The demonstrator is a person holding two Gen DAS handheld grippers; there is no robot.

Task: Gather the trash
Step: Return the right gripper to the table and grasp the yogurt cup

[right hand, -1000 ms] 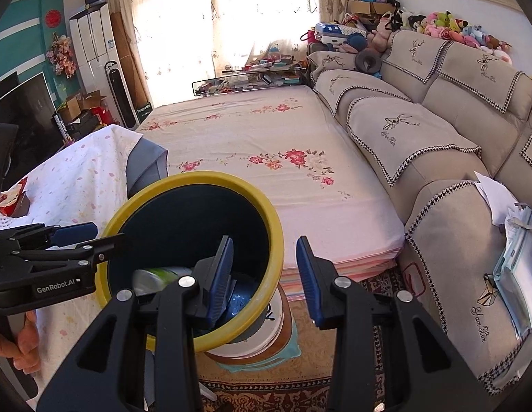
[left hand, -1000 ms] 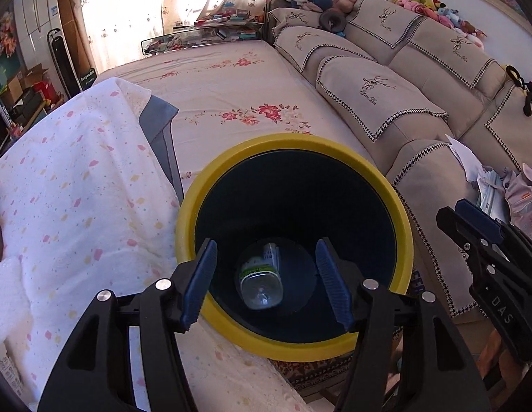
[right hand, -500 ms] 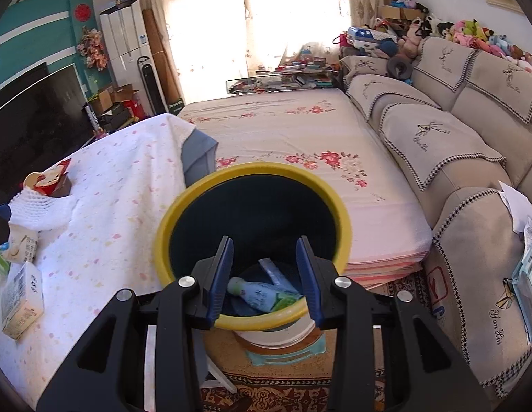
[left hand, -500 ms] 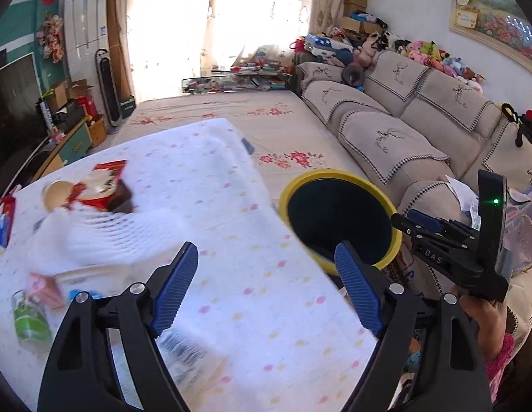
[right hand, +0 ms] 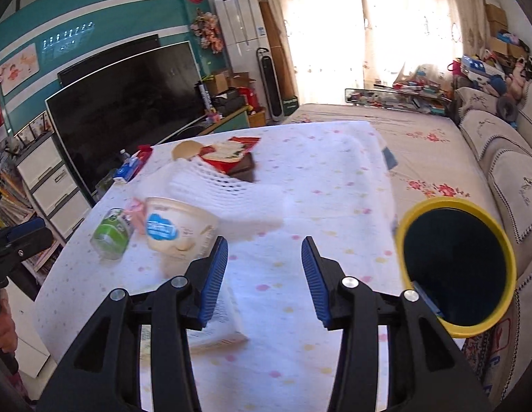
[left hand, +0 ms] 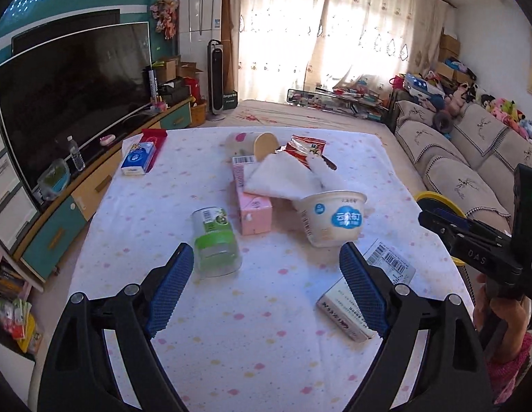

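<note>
Your left claw (left hand: 264, 290) is spread wide and empty, hanging above the near edge of the worktop (left hand: 231, 336). Your right claw (right hand: 264, 279) is also parted, less widely, and holds nothing.

Closest to the left claw, a flat white box (left hand: 344, 312) lies partly under its right finger, with a barcoded slip (left hand: 391, 262) just beyond. The clear cup with a green label (left hand: 216, 240) lies on its side just ahead of the left finger. Beyond it sit a pink carton (left hand: 253, 211) and a white tub (left hand: 331, 218), tipped over, with white foam netting (left hand: 283, 176) draped across both. Farther back are a red snack wrapper (left hand: 305, 147), a wooden-lidded cup (left hand: 255, 142) and a blue tissue pack (left hand: 138, 158).

The yellow-rimmed bin (right hand: 456, 269) stands off the worktop's right edge, near your right claw, with trash already inside.

Risks, as I judge them: the round cup may roll or squirt out if you pinch it off-centre; lifting the netting could drag the tub or carton along; the thin slip may slide rather than lift.
</note>
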